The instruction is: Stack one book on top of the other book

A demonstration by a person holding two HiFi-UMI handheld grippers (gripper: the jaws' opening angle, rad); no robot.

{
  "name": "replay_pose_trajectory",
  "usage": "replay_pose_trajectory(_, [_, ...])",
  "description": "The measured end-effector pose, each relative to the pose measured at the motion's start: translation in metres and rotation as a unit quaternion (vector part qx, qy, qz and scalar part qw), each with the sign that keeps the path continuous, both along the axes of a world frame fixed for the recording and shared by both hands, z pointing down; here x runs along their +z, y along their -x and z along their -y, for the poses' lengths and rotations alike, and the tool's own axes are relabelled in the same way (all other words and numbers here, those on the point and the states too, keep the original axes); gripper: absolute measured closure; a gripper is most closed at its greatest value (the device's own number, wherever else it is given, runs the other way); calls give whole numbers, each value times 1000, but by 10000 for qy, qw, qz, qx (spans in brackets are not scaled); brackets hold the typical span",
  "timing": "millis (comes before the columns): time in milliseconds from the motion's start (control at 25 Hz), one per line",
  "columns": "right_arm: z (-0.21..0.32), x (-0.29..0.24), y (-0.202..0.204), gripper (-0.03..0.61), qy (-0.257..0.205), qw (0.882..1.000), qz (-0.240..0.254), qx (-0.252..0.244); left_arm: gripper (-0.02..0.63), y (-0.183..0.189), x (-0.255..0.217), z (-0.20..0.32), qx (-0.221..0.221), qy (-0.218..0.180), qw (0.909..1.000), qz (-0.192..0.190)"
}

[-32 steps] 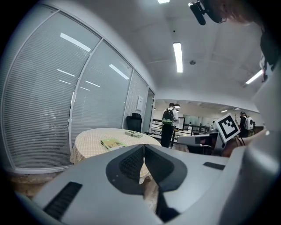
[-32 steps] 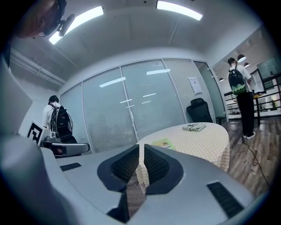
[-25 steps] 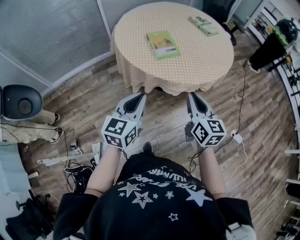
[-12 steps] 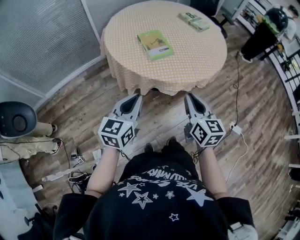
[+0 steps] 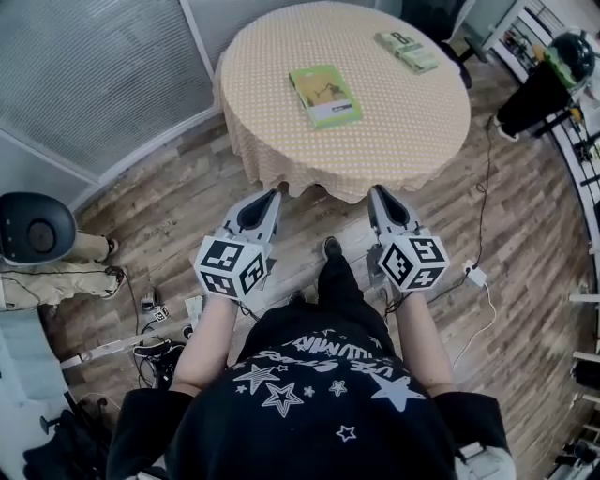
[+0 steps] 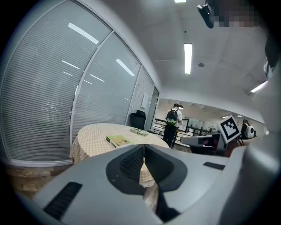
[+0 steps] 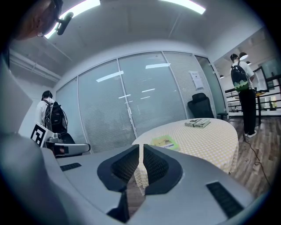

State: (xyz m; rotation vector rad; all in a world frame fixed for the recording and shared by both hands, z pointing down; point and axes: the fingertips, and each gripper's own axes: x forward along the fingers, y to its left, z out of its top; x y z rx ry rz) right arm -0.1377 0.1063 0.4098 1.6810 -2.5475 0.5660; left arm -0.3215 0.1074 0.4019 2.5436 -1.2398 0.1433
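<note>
Green book [image 5: 325, 95] lies central on table [image 5: 272, 84], long axis toward its near edge; print unreadable. Left gripper [image 5: 271, 194] and right gripper [image 5: 377, 191] are closed, empty.

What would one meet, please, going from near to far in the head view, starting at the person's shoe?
Shoe → round table → green book → far book → black chair.

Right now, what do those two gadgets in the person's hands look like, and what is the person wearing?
The left gripper and right gripper are grey, tapering wedges, each with a cube of black-and-white square markers at the back. The person wears a black short-sleeved shirt with white stars.
</note>
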Motion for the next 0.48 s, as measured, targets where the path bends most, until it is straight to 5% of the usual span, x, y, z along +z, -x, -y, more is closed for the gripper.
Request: replay_pose_trajectory(480, [111,11,-40,537,119,9996,162,-186,603,-25,16,85,-397,227,9988,148])
